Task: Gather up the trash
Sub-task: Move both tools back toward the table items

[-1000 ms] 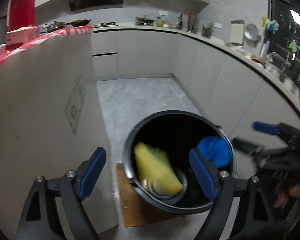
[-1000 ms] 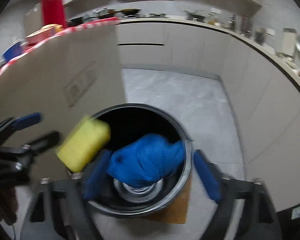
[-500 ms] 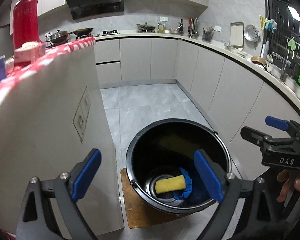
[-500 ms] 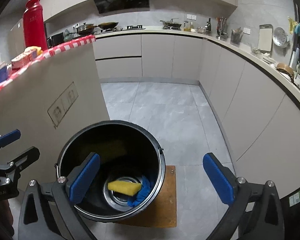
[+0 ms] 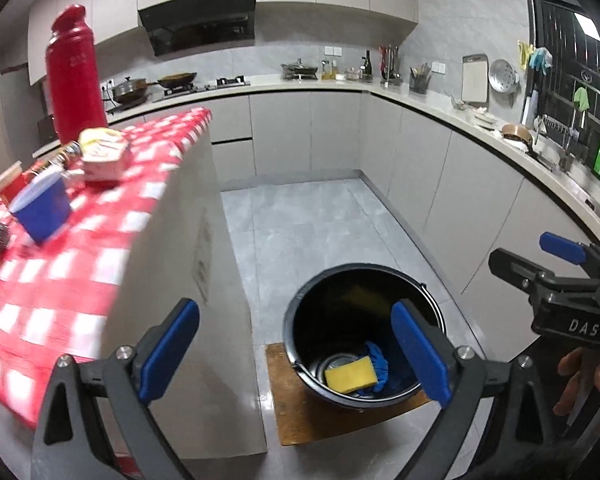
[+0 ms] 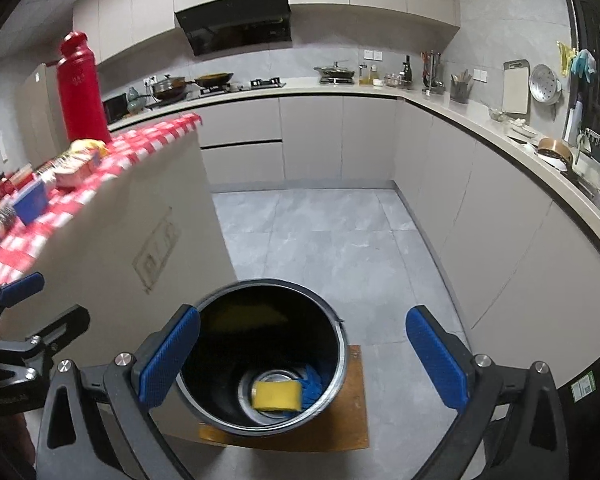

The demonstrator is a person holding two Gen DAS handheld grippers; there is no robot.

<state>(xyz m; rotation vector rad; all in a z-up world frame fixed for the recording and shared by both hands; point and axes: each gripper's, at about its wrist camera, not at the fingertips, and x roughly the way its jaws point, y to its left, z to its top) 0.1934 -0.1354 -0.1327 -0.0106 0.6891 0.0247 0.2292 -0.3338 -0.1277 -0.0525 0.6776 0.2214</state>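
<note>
A black bucket (image 5: pixel 296 336) stands on a brown mat on the floor; it also shows in the right wrist view (image 6: pixel 340 344). Inside lie a yellow sponge (image 5: pixel 351 374) (image 6: pixel 277 396) and a blue cloth (image 5: pixel 377 364) (image 6: pixel 313 385). My left gripper (image 5: pixel 296 352) is open and empty, high above the bucket and to its left. My right gripper (image 6: pixel 304 356) is open and empty above the bucket. Each gripper shows at the edge of the other's view.
A counter with a red checked cloth (image 5: pixel 100 236) stands at left, holding a blue cup (image 5: pixel 42 208), a red flask (image 5: pixel 74 76), a yellow packet (image 5: pixel 102 154) and cans. Grey cabinets (image 6: pixel 500 216) curve along the back and right. Grey tile floor (image 6: pixel 320 232) lies beyond.
The sponge and the blue cloth fell from the grippers into the bucket. Both grippers have risen and pulled back; the left has swung toward the counter.
</note>
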